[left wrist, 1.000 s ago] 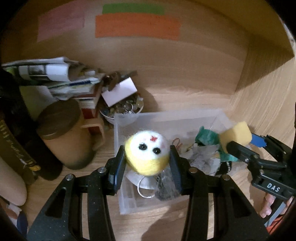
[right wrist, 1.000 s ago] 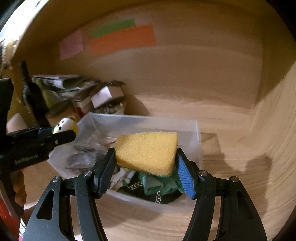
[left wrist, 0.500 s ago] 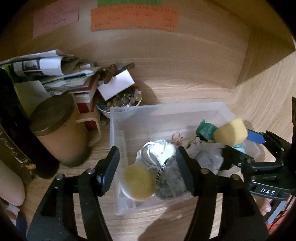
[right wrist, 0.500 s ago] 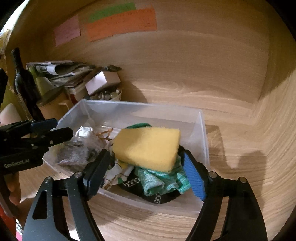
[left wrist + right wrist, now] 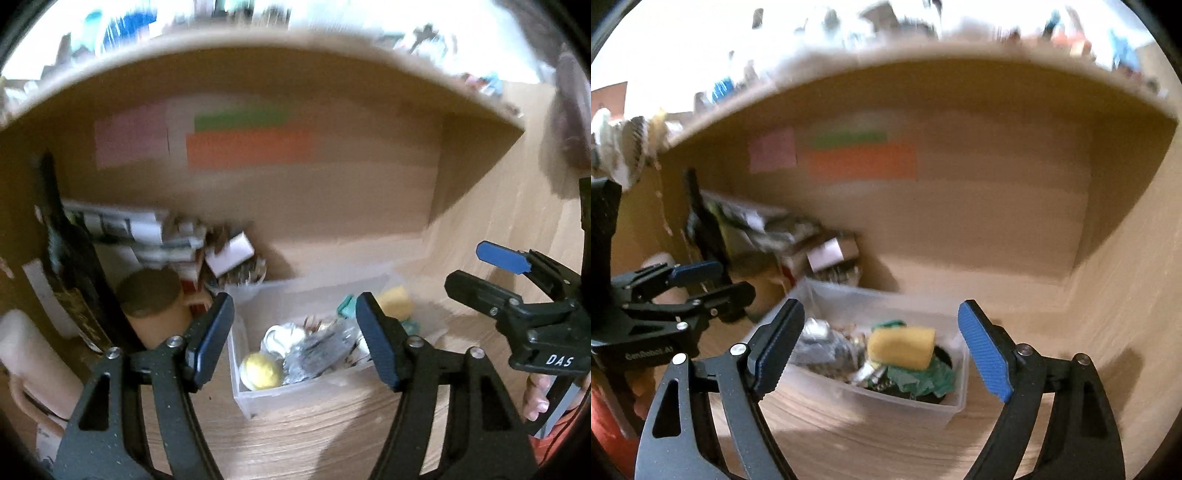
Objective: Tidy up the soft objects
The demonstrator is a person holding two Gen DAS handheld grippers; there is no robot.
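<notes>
A clear plastic bin [image 5: 258, 400] [image 5: 945, 406] stands on the wooden shelf floor. In it lie a yellow felt ball [image 5: 260, 370], a yellow sponge [image 5: 901, 347] [image 5: 397, 301], a green cloth [image 5: 923, 376] and grey fluffy pieces [image 5: 317, 354]. My left gripper [image 5: 295, 332] is open and empty, held back above the bin's near left corner. My right gripper [image 5: 881, 343] is open and empty, held back in front of the bin; it also shows in the left wrist view [image 5: 476, 269]. The left gripper also shows in the right wrist view [image 5: 713, 280].
A brown lidded mug [image 5: 155, 306], a dark bottle [image 5: 70, 266], stacked papers and books [image 5: 122, 229] and a bowl of small items [image 5: 243, 273] crowd the shelf left of the bin. Coloured notes [image 5: 251, 144] are on the back wall. The shelf's side wall [image 5: 498, 221] rises on the right.
The left gripper opened and dropped the yellow felt ball into the bin. The right gripper opened and left the sponge in the bin. Both grippers pulled back and up.
</notes>
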